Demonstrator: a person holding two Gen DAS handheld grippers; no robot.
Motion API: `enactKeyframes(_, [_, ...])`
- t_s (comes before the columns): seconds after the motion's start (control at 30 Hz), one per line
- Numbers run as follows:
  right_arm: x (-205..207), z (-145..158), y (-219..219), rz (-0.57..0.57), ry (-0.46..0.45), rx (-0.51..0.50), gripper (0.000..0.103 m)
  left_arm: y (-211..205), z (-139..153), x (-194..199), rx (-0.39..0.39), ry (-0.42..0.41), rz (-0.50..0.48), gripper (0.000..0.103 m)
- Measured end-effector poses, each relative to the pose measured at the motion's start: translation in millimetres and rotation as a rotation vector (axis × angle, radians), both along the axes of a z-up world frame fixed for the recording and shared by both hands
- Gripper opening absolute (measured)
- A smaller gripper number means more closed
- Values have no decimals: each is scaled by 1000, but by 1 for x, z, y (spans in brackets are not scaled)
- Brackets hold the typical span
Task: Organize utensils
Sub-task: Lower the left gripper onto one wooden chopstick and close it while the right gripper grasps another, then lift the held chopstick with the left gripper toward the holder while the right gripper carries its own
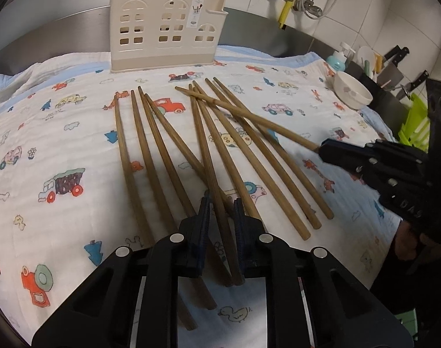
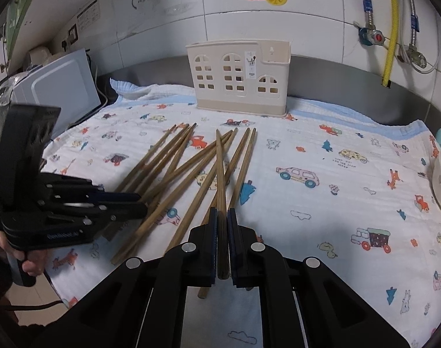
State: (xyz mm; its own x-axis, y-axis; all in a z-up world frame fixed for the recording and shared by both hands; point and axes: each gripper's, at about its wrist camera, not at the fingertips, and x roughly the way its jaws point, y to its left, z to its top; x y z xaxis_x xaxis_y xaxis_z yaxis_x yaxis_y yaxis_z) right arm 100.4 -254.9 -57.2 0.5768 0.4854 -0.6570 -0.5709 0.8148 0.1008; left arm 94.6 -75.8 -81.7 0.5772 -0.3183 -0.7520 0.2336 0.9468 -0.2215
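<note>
Left wrist view: the left tool [image 1: 220, 203] is nearly closed around a couple of wooden chopsticks [image 1: 208, 150] from the pile near the front edge of the tabletop; can't tell if its pads [image 1: 204, 214] actually press on them yet. Over by the right edge, the right tool [image 1: 326, 149] is clamped on the end of one chopstick [image 1: 249, 116] lying across the rest. Cream utensil holder [image 1: 165, 32] stands at the back edge, white bowl [image 1: 352, 91] at the right edge, printed cloth [image 1: 60, 150] bare on the left.

Right wrist view: right tool [image 2: 222, 217] pinches the one chopstick [image 2: 221, 179] tight. Left tool [image 2: 139, 203] comes in from the left edge, tips in the pile. Loads of free cloth [image 2: 336, 203] to the right, holder [image 2: 237, 78] at the back
</note>
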Motion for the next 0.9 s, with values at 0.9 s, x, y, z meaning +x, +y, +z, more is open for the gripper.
enactKeyframes(0.9, [-8,107,-13,-17,-147,130,7,38,73,-16,-59,-204,96,5])
